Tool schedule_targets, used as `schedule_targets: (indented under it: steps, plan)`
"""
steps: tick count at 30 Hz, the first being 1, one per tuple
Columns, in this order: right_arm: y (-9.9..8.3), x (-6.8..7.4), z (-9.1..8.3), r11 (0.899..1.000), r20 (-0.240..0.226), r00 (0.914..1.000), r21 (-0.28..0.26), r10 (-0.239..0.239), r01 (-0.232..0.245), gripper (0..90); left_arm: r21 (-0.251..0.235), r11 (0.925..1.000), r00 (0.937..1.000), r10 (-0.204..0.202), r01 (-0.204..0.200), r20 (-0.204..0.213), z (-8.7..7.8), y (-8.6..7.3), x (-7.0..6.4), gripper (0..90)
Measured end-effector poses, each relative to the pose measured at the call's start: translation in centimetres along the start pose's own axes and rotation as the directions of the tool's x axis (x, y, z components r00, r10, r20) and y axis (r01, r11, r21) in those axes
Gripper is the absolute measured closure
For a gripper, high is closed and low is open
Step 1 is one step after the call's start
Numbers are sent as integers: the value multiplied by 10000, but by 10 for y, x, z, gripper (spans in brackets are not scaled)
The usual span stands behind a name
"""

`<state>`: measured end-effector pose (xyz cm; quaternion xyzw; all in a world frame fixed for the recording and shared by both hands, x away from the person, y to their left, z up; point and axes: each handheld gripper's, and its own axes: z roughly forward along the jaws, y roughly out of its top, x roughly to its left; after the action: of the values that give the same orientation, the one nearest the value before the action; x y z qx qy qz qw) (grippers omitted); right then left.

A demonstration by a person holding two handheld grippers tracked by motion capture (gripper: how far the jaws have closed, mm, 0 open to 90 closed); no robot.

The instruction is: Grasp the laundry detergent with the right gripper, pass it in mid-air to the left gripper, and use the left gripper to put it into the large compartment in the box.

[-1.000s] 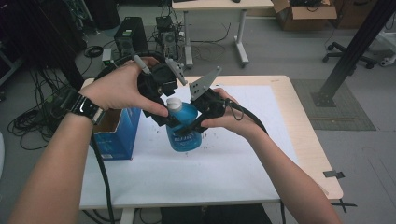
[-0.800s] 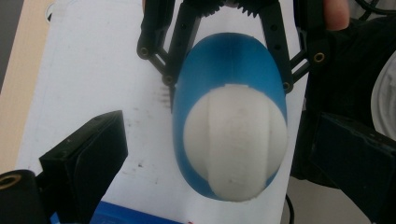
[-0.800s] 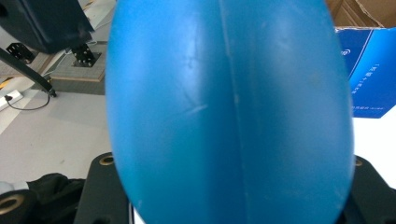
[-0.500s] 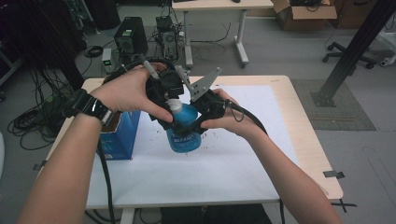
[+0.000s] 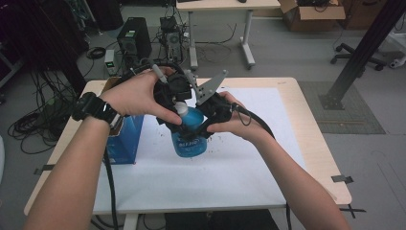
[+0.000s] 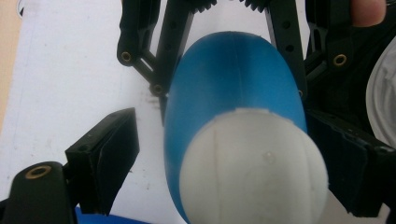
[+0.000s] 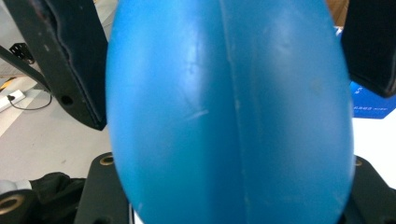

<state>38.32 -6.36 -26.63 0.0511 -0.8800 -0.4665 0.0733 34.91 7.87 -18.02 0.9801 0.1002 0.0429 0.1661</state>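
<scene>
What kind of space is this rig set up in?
Most likely a robotics or engineering lab. Behind the table where the blue bottle is handled, desktop computer towers stand on the floor amid loose cables, with a cardboard box near a second workbench.

We're in a lab or technical workroom: a computer tower (image 5: 132, 40) sits on the grey floor at far left amid tangled cables (image 5: 33, 129). Far right, a cardboard box (image 5: 311, 10) and an office chair's wheeled base (image 5: 356, 53); another desk (image 5: 220, 5) behind.
</scene>
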Motion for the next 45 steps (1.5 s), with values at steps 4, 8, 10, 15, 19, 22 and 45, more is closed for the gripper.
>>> schedule_targets:
  steps: [4, 8, 10, 15, 19, 22, 45]
  plan:
    - [-1, 0, 0, 10000, 8, 10000, 26, 3, -3, 420, -5, 10000, 10000, -30, 30, 9, 0, 0, 0, 156]
    - [-1, 0, 1, 10000, -23, 10000, 34, -7, 7, 420, -7, 10000, 10000, -92, 92, 6, 0, 0, 1, 173]
    - [-1, 0, 1, 10000, -39, 10000, 30, -14, 14, 420, -16, 10000, 10000, -78, 78, 7, -1, -1, 1, 192]
    - [-1, 0, 1, 10000, -38, 10000, 14, 11, -10, 420, -24, 9999, 9999, -118, 118, 7, -1, -1, 1, 205]
    - [-2, -1, 2, 10000, -24, 10000, 14, 52, -52, 420, -50, 9999, 9999, -152, 152, -8, -1, -2, 1, 218]
    - [-2, -1, 2, 10000, -13, 10000, 30, 52, -52, 421, -54, 9998, 9999, -170, 170, 14, -1, -2, 1, 233]
    - [-5, -3, 1, 9996, 57, 9996, 37, 264, -264, 421, -33, 9996, 9994, -283, 284, 204, -3, 2, 3, 372]
